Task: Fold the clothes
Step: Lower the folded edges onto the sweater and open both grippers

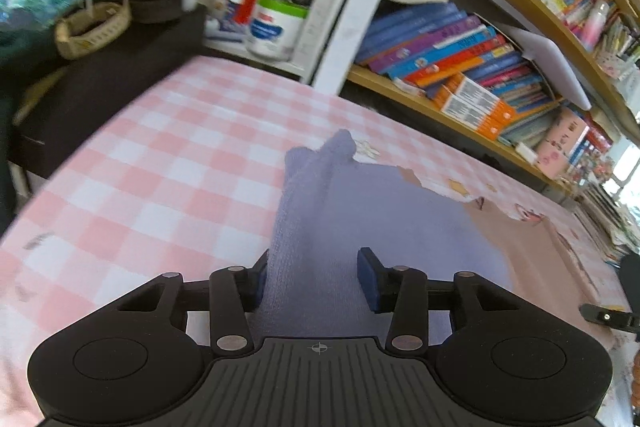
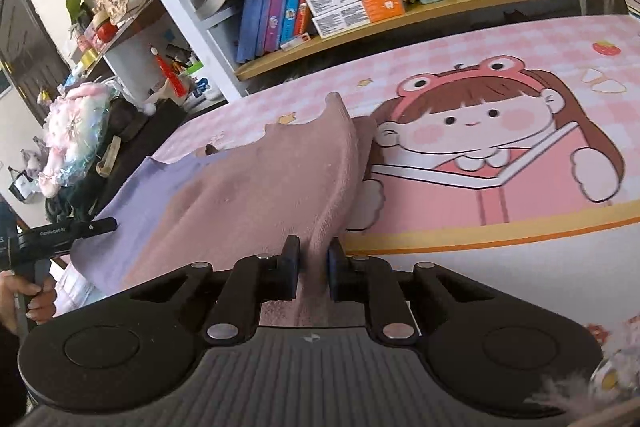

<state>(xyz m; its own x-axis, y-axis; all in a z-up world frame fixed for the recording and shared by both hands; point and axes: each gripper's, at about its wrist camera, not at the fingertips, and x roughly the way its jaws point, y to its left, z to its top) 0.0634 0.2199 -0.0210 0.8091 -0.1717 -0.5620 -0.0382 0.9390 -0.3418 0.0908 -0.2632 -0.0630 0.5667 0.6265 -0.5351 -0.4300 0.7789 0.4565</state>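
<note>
Left wrist view: the left tool [image 1: 318, 277], black with blue pads, stands with its fingers apart; a raised ridge of the soft lavender-and-dusty-pink terry cloth [image 1: 360, 211] runs up between them and touches the left pad [image 1: 262, 277], while the right pad [image 1: 370, 279] stands clear of the fabric. The cloth lies partly spread on the pink-and-white checked table cover [image 1: 168, 163], its lavender half nearer this tool and its pink half farther right. Behind the table stand a wooden bookshelf of colourful books [image 1: 460, 55] and a white-and-green tub of pens and brushes [image 1: 276, 23].

Right wrist view: the right tool [image 2: 313, 267] is clamped on a lifted fold of the cloth's pink half [image 2: 280, 187], the fabric pinched between the two pads and rising to a peak beyond them. The cloth rests just beside, and partly over, the printed cartoon girl with a frog hat [image 2: 500, 131] on the table cover. At the left edge a hand [image 2: 28, 297] grips the handle of the other tool, beside the lavender half of the cloth.
</note>
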